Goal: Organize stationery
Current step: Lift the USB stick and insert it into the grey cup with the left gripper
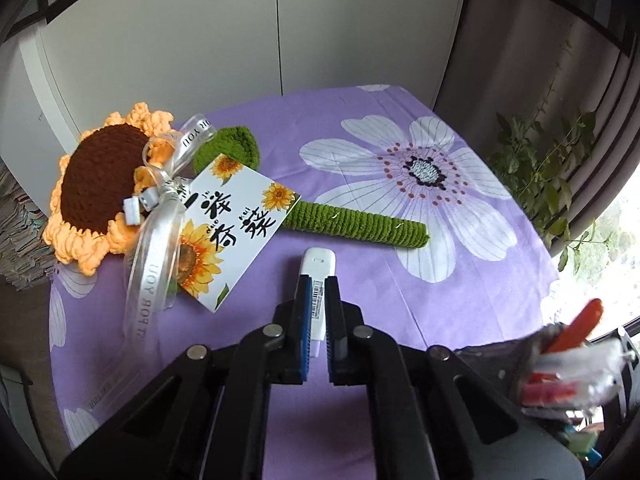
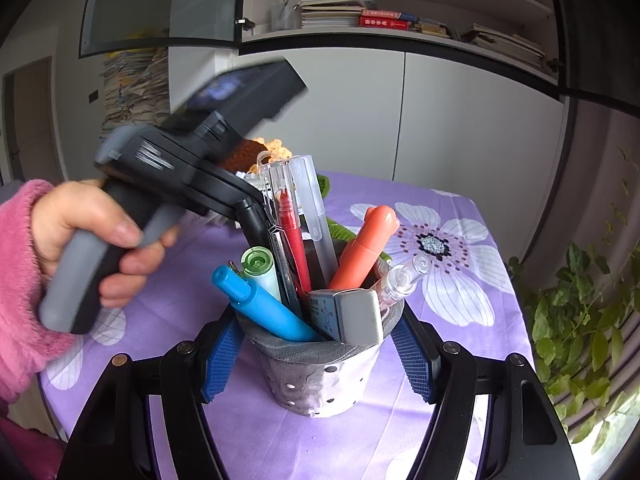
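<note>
- While the left hand-held gripper (image 1: 318, 300) is clenched on a small white stick-shaped item (image 1: 317, 276) — it may be a correction tape or an eraser case, I cannot tell which — the item's long axis runs straight ahead along the fingers, its rounded end poking out past the tips above the tabletop (image 1: 360, 312).
- Printed label text shows on the item's side between the blue pads; otherwise its body is plain glossy white.
- From that gripper, the pen holder (image 2: 320, 376) lies off to the right and close by — in the left wrist view only a blurred edge of it shows at the lower right.
- Grasping that holder by its sides, the right hand-held gripper (image 2: 318, 360) has its blue pads against the soft grey perforated wall, so the left hand is the one free to carry.
- Already crowded, the holder has a blue pen (image 2: 264, 312), a red pen (image 2: 294, 240), a coral pen (image 2: 362, 248) and a grey-ended box (image 2: 348, 316) inside; the free gap looks to be toward its rear, so the item probably needs tipping upright before it goes in.
- Farther back on the purple floral cloth lies a crocheted sunflower (image 1: 100, 188) with a card (image 1: 228, 224), well clear.
</note>
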Demonstrator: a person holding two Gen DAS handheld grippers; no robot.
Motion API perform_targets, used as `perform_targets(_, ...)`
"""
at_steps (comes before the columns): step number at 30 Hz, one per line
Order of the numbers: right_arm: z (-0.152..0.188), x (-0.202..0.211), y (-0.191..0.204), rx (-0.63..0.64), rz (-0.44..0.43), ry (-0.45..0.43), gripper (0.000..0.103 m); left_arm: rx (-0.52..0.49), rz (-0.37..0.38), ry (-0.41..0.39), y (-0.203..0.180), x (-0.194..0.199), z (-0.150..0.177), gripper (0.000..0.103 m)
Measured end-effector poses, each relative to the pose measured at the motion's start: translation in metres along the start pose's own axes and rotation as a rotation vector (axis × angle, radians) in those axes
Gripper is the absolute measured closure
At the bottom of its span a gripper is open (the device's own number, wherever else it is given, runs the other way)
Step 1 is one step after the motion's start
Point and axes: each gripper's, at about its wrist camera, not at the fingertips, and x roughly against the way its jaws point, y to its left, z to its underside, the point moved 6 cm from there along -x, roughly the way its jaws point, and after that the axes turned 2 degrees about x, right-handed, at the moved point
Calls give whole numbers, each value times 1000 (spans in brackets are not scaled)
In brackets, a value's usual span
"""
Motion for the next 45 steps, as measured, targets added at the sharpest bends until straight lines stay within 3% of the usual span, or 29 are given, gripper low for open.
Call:
perform_targets(5,0,1,1,4,4,3,31,12,47,-57,5,37,4,99)
perform_targets(8,-1,2,3,6,8,5,31,11,3,-62,11,35,0,98)
perform_targets(10,-1,2,5,8,8,5,31,0,9,-25,8,23,0,86)
perform_targets(12,0,3,6,12,8,4,31,-16,36,8,1,9,1,43)
perform_targets(13,0,3,7,15,8,4,31,-24,32,12,-1,3,-1,37)
perform_targets(19,0,4,5,5,2,7,31,-20,12,96,0,-36,-8,40)
perform_targets(24,-1,2,2,-1,-5,5,31,-8,-1,170,-1,-63,-9,74)
perform_targets(28,-1,2,-1,-3,-1,6,31,-14,-5,208,-2,-79,-3,75)
perform_targets(35,-1,2,0,-6,2,5,31,-11,-30,152,1,-65,-2,80)
perform_targets(45,-1,3,4,7,24,8,31,-12,2,-38,-1,25,2,80)
